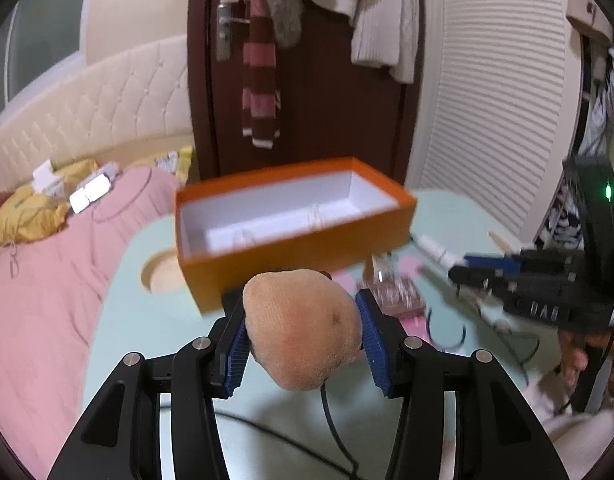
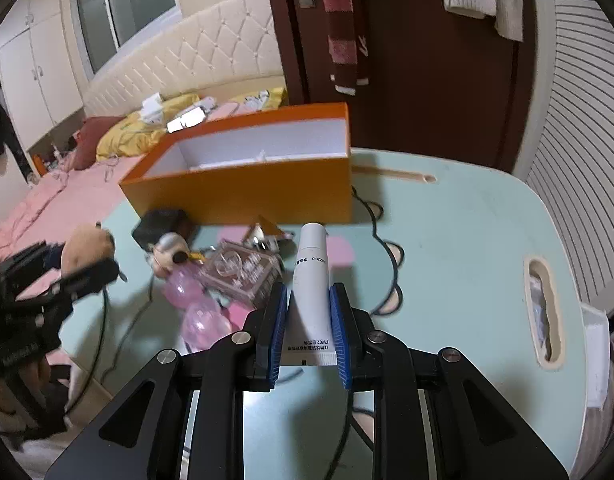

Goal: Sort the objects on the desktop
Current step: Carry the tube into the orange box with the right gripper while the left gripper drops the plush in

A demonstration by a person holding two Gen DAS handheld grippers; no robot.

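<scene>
My left gripper [image 1: 303, 320] is shut on a tan plush toy [image 1: 303, 328] and holds it above the mint-green table [image 1: 155, 320], just in front of an open orange box [image 1: 291, 252] with a white inside. My right gripper [image 2: 307, 320] is shut on a white tube [image 2: 311, 280] with printed text, held above the table. The orange box [image 2: 243, 192] stands ahead of it. The left gripper with the plush toy [image 2: 85, 246] shows at the left of the right wrist view. The right gripper [image 1: 459, 272] with the tube [image 1: 435, 250] shows at the right of the left wrist view.
On the table lie a clear patterned case [image 2: 243, 276], pink translucent balls [image 2: 205, 320], a small figurine [image 2: 169, 252], a black object [image 2: 163, 220], pink cards [image 2: 341, 252] and black cables [image 2: 387, 256]. A bed with pink bedding [image 1: 39, 300] is left; a dark door [image 1: 327, 100] behind.
</scene>
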